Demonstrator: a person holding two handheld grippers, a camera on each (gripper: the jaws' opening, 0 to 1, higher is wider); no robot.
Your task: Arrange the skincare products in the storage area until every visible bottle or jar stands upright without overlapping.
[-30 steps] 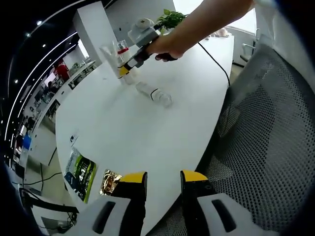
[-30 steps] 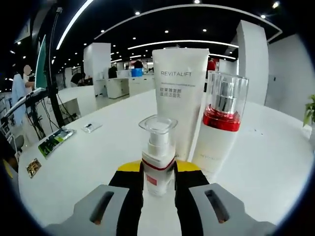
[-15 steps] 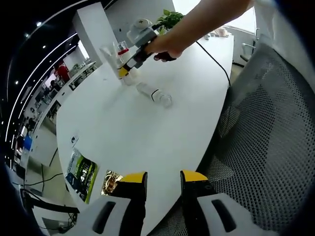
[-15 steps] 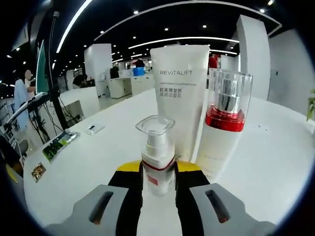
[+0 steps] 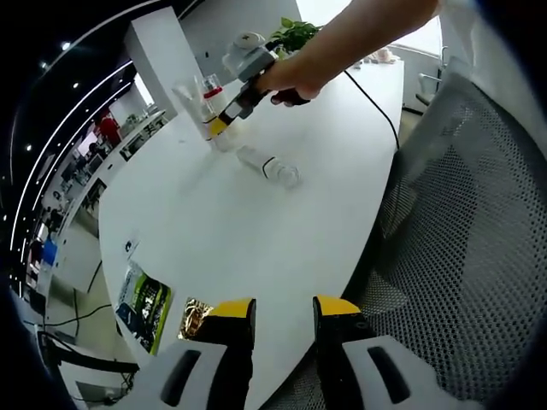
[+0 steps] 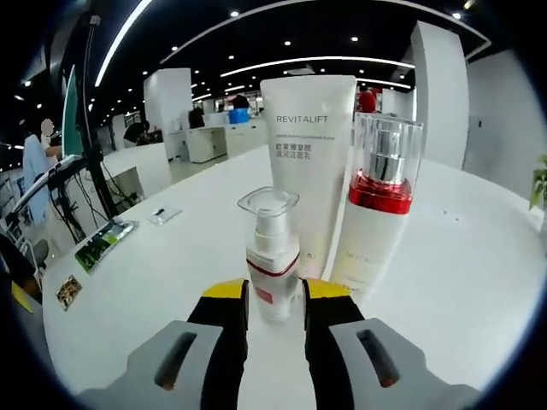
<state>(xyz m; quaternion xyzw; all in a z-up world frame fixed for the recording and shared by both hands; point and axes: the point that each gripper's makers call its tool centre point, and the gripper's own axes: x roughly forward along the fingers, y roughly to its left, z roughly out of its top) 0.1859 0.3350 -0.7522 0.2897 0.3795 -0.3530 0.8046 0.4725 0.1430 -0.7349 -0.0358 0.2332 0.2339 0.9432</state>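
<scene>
A small pump bottle (image 6: 272, 273) with a clear cap and red band stands upright between my right gripper's (image 6: 275, 295) jaws, which sit close on either side, barely apart from it. Behind it stand a white REVITALIFT tube (image 6: 309, 162) and a white bottle with a red collar (image 6: 376, 222). The left gripper view shows the right gripper (image 5: 219, 122) held by a hand beside that group. A clear bottle (image 5: 269, 164) lies on its side just in front. My left gripper (image 5: 284, 312) is open over the near table edge, holding nothing.
The white table (image 5: 239, 231) curves away to the left. Green and gold packets (image 5: 141, 299) lie near its left edge, and a black cable (image 5: 376, 107) runs along the right. A mesh chair (image 5: 466, 239) stands close on the right. A potted plant (image 5: 295, 32) is at the far end.
My right gripper first carried the pump bottle nearer the tube, then drew back slightly while the bottle stayed standing. The left gripper has barely moved.
</scene>
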